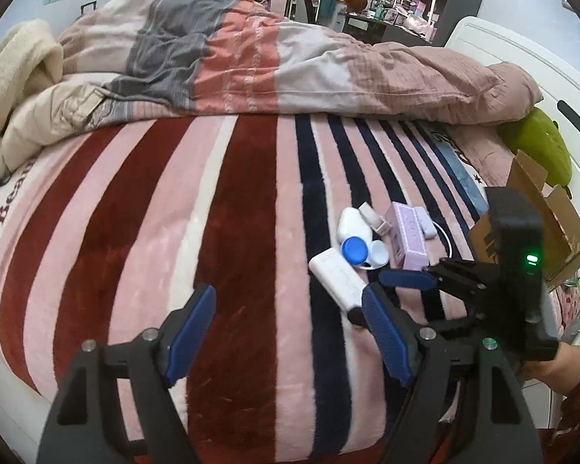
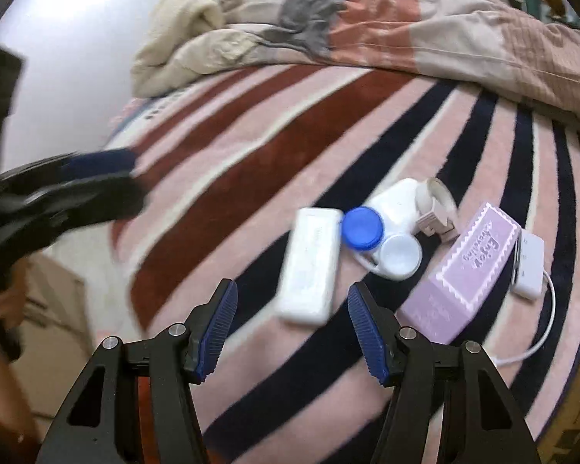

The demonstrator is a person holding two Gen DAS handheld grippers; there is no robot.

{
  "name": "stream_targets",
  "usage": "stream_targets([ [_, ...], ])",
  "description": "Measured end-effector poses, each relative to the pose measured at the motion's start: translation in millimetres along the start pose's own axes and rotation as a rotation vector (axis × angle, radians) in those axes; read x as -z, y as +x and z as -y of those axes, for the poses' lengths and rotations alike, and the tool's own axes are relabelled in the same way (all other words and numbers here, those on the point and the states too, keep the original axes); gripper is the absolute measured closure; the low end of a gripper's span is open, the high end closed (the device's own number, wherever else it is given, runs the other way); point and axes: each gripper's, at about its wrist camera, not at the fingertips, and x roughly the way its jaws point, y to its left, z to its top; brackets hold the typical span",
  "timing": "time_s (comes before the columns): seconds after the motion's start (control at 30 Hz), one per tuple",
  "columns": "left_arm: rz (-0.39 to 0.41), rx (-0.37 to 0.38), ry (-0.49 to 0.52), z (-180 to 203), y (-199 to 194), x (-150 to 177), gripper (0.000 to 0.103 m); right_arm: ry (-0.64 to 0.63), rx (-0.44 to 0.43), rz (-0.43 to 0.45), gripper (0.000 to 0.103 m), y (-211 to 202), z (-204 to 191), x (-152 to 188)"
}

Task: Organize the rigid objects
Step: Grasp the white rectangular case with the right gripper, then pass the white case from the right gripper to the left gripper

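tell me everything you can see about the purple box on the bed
The purple box is a long rectangular carton, pale lilac, apparently printed cardboard, with a white scalloped border and white script reading "Enjoy" on its top panel. It looks closed and undamaged. It lies flat on the striped blanket, running diagonally, at the right of the small pile of items. A white adapter with a cable sits against its far long side. The right gripper is open and short of it, not touching.

On the blanket (image 2: 220, 178), the flat case (image 2: 309, 266) lies left of the lens case (image 2: 382, 239), the box (image 2: 464, 270) right, the bottle (image 2: 394, 205) just behind.
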Motion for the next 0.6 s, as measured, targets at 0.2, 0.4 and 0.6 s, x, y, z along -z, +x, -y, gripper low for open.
stream_targets([
  [0.2, -0.002, 0.001, -0.014, -4, 0, 6, 0.028, 0.030, 0.061, -0.019, 0.052, 23, 8, -2],
  [0.4, -0.001, 0.031, -0.018, 3, -8, 3, 0.028, -0.058, 0.069, 0.014, 0.072, 13, -1, -2],
  [0.6, 0.042, 0.122, 0.009, 39, -26, -17, 0.028, -0.138, -0.034, 0.135, 0.072, -57, -7, -1],
])
